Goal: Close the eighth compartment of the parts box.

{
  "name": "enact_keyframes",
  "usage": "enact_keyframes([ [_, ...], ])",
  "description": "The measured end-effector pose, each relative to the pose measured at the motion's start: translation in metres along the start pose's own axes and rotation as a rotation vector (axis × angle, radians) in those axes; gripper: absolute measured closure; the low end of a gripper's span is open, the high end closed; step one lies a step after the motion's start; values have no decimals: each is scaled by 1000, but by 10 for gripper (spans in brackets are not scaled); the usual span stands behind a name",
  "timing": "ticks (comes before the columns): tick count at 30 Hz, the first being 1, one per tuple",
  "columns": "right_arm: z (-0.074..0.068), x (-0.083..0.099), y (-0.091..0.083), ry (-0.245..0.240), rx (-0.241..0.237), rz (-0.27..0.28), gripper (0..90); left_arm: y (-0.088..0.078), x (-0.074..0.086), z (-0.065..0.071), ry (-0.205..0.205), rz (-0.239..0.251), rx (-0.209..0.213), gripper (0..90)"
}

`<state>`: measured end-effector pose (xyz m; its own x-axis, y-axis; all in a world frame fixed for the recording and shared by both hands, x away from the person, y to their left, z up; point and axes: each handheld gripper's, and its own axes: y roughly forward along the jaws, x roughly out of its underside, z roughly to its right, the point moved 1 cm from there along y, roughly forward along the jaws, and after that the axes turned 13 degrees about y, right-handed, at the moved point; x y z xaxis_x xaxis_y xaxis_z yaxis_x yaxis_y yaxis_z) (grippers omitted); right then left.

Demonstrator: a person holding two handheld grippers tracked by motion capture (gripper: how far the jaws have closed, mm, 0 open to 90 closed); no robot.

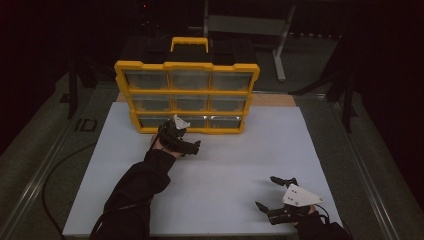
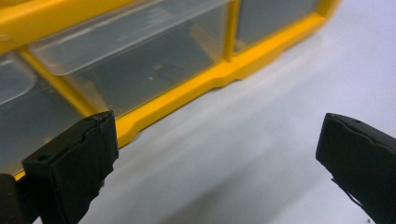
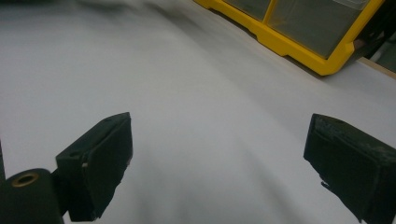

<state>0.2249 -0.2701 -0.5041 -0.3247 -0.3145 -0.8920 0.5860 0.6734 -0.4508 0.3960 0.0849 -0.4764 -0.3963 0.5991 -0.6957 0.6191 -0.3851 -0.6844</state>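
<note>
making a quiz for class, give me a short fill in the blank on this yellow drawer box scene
1. The yellow organizer has ____ clear drawers.
2. The left gripper is at the organizer's ____ row of drawers.
3. The jaws of the right gripper stand ____ over the white board.
4. The organizer's carry handle sits on its ____ edge.

Missing words: nine; bottom; open; top

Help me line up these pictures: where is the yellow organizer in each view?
High view: organizer stands upright at the white board's far edge, centre-left.
Left gripper view: it crosses the top left, just beyond the jaws.
Right gripper view: its corner shows top right.
Shared landmark: the white board.
</note>
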Motion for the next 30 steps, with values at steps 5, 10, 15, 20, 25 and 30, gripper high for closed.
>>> enact_keyframes([
  [5, -2, -1, 0, -8, 3, -2, 81, -4, 2, 1, 3, 23, 17, 0],
  [10, -2, -1, 1, -10, 5, -4, 81, -9, 2, 0, 22, 31, 31, 0],
  [15, -2, -1, 1, -9, 4, -3, 81, -13, 3, 0, 29, 46, 45, 0],
  [20, -2, -1, 1, -9, 3, -3, 81, -16, 6, 1, 38, 54, 63, 0],
  [25, -2, -1, 1, -9, 3, -3, 81, -21, 8, 1, 48, 69, 82, 0],
  [30, -2, -1, 1, -9, 2, -4, 81, -27, 10, 2, 60, 94, 116, 0],
])
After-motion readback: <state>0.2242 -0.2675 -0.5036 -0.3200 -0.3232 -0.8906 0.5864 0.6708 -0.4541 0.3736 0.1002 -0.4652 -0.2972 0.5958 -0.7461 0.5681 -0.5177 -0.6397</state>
